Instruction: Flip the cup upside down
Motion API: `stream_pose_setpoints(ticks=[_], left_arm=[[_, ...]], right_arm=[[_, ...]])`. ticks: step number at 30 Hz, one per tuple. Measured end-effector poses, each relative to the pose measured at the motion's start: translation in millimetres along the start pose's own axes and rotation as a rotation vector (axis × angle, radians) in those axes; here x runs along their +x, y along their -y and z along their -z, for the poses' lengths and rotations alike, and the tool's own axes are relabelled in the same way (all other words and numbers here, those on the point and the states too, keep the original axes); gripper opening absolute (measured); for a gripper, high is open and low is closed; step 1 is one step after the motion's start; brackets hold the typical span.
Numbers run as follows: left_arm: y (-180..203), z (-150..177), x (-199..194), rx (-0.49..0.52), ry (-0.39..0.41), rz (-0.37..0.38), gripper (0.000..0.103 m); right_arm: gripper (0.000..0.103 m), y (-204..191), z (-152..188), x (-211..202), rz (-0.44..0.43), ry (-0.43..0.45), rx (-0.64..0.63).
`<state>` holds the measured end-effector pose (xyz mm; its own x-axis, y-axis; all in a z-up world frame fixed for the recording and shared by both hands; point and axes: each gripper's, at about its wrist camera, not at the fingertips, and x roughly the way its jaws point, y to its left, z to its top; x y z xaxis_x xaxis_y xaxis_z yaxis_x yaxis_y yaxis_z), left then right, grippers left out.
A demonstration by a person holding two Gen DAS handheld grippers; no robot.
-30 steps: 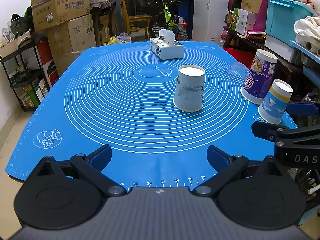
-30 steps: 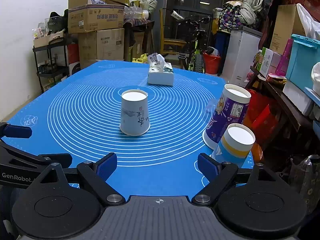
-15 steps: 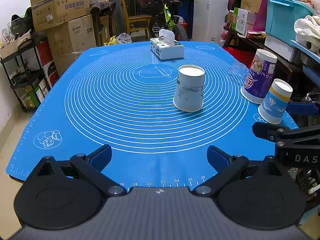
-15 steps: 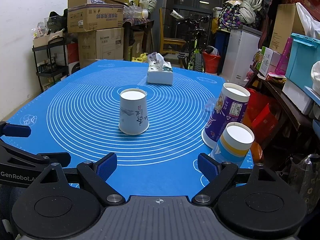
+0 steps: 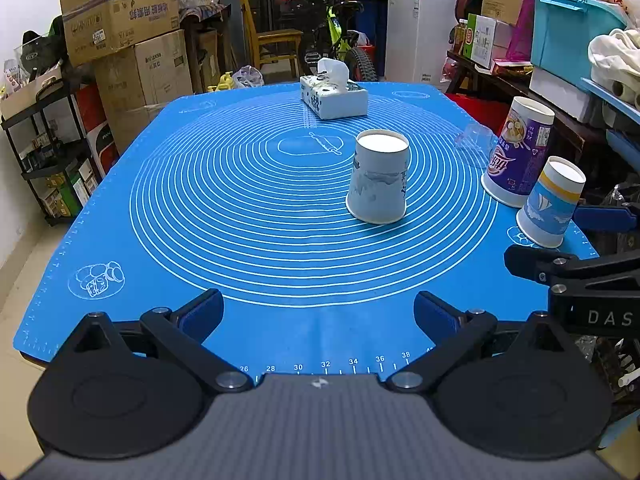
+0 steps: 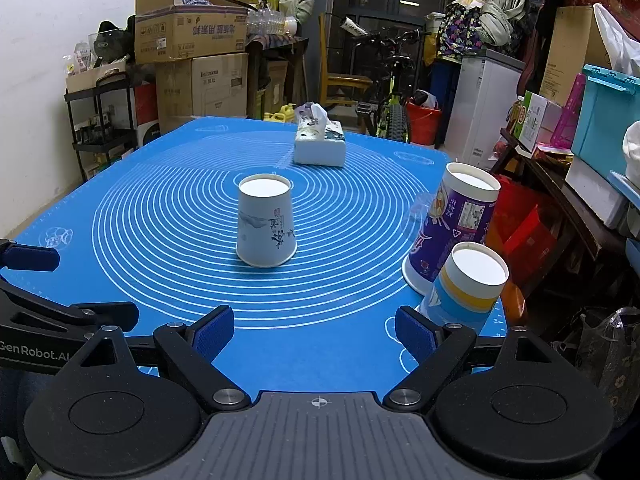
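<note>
A white paper cup with ink drawings [image 5: 378, 178] stands upside down, base up, near the middle of the blue mat [image 5: 240, 200]; it also shows in the right wrist view [image 6: 265, 226]. My left gripper [image 5: 318, 312] is open and empty, low over the mat's front edge, well short of the cup. My right gripper [image 6: 314, 332] is open and empty, near the front right of the mat. The right gripper's body shows at the right edge of the left wrist view [image 5: 580, 276].
A tall purple cup [image 6: 456, 224] and a blue-and-yellow cup [image 6: 468, 284] stand upside down at the mat's right edge. A clear plastic cup [image 5: 474, 142] lies beside them. A tissue box [image 5: 334, 96] stands at the far end. Boxes, shelves and a bicycle surround the table.
The right gripper has shifted slightly, so the white cup sits a little higher and more left in its view. The left gripper and the cups have not moved.
</note>
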<state>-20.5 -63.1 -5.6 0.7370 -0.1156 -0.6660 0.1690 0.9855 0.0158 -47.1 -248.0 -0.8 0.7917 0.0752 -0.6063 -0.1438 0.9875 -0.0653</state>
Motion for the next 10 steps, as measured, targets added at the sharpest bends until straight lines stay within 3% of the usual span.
stream_pose_setpoints(ticks=[10], left_arm=[[1.4,-0.9,1.6,0.002,-0.006,-0.006,0.1]], right_arm=[[0.089,6.8,4.2,4.8,-0.012,-0.009,0.005]])
